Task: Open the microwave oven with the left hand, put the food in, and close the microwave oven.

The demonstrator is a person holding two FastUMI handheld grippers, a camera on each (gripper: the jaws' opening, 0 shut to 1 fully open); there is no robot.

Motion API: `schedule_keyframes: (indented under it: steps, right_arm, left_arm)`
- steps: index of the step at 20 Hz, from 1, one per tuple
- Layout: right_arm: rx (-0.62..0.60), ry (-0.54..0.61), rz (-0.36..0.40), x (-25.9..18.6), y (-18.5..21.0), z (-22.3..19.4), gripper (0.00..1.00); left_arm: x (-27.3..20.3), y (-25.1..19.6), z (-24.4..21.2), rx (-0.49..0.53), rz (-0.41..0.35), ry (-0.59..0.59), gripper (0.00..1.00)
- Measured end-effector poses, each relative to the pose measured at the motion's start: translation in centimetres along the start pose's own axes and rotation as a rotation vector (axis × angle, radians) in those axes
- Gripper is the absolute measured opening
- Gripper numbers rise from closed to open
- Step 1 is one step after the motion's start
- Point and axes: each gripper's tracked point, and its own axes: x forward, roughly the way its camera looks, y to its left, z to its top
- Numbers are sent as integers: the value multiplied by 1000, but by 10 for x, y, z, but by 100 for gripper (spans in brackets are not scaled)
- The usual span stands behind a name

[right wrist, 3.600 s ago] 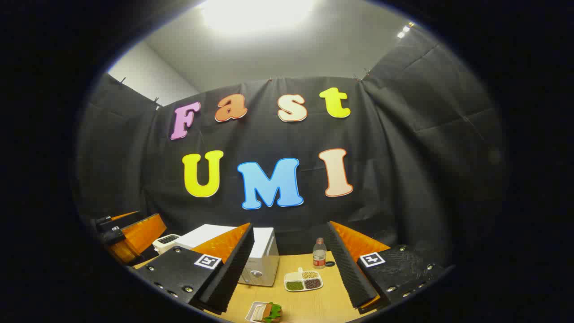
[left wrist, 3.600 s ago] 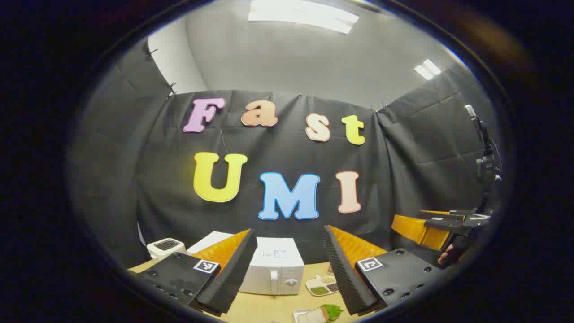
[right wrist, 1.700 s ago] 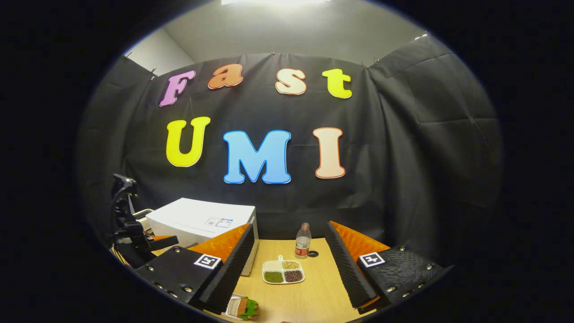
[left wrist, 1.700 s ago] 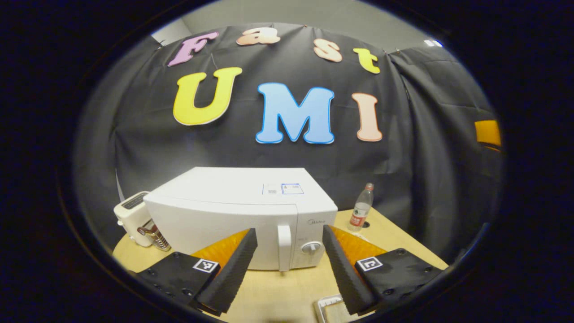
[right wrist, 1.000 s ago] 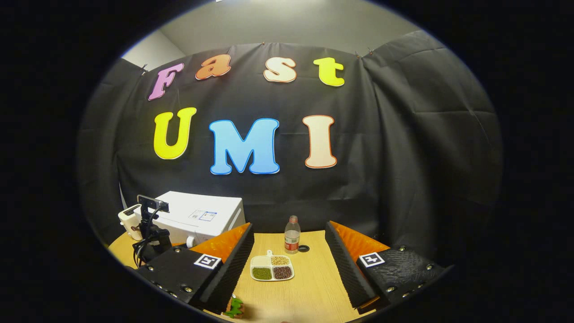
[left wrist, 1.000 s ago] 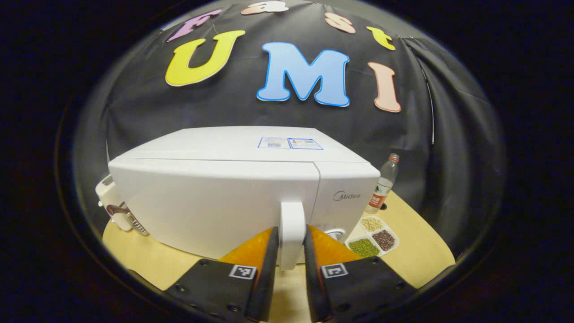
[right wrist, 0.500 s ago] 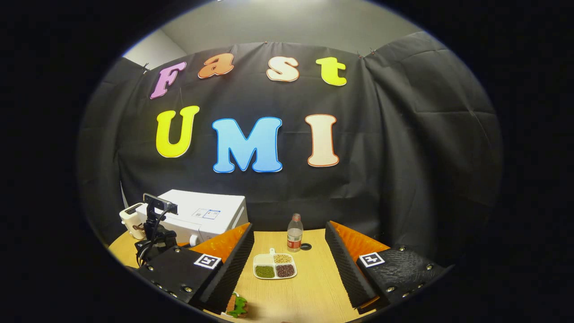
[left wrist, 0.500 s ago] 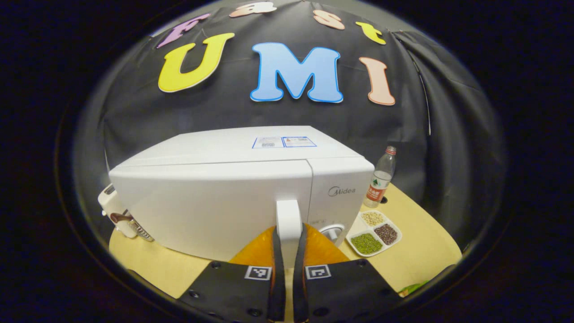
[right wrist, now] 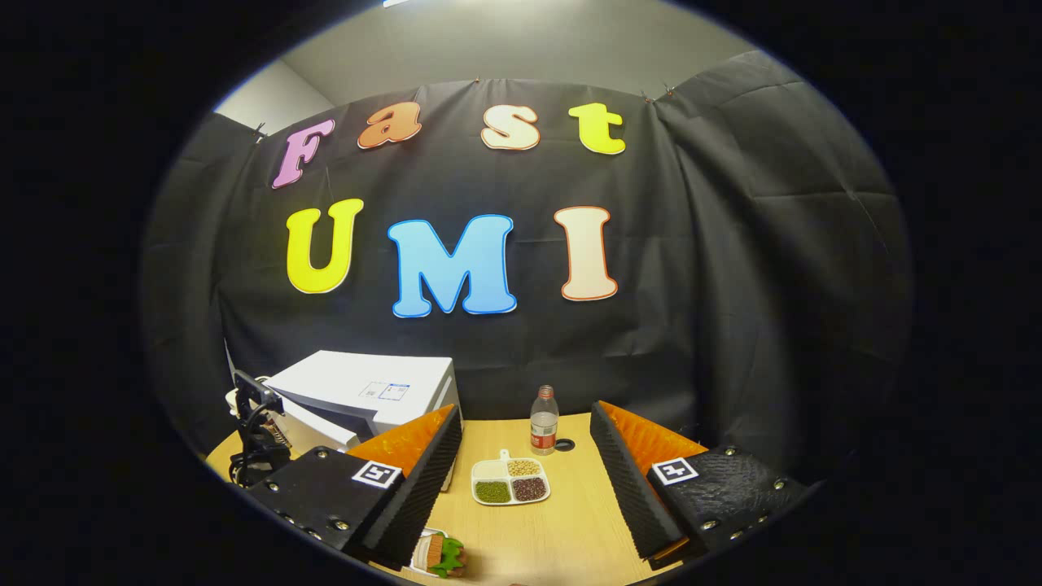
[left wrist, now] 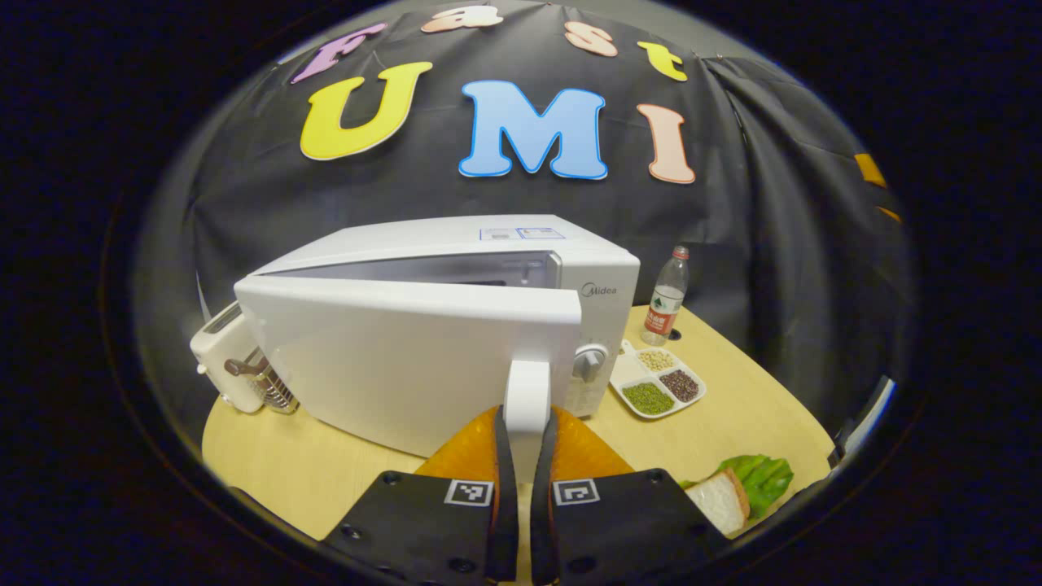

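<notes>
— Microwave oven [left wrist: 456, 268] first: where does it sit?

— On the wooden table [left wrist: 733, 407], against the black cloth wall. Its door [left wrist: 399, 366] stands partly swung out, with a dark gap along the top edge between door and body.

— And the left gripper [left wrist: 521, 456]?

— Its two fingers are drawn in tight on the door handle [left wrist: 527, 399], one on each side, both pressing it. Nothing else is in its hold.

— The food?

— A sandwich [left wrist: 720, 500] with a green lettuce leaf lies on the table to the lower right in the left gripper view, apart from the oven. In the right gripper view it sits on a small tray near that gripper's left finger.

— What about the right gripper [right wrist: 525, 480]?

— Spread wide, with nothing between its fingers. It hangs above the table, well back from the oven.

— Anything else on the table?

— A divided dish [left wrist: 657, 389] with green, dark and pale grains, just right of the oven. Behind it stands a plastic bottle [left wrist: 666, 297] with a red label. A white toaster [left wrist: 232, 366] stands at the oven's left side.
</notes>
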Motion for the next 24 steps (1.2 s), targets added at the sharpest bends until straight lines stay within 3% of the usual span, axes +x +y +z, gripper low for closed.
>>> schedule_keyframes:
  steps: [12,24]
  right_arm:
    - [28,-30,45,-47,88,-6,96]
    - [19,-30,32,-72,136,-13,96]
  left_arm:
    - [-122,70,-62,56,-45,37,14]
    - [-209,195,-105,106,-33,48,13]
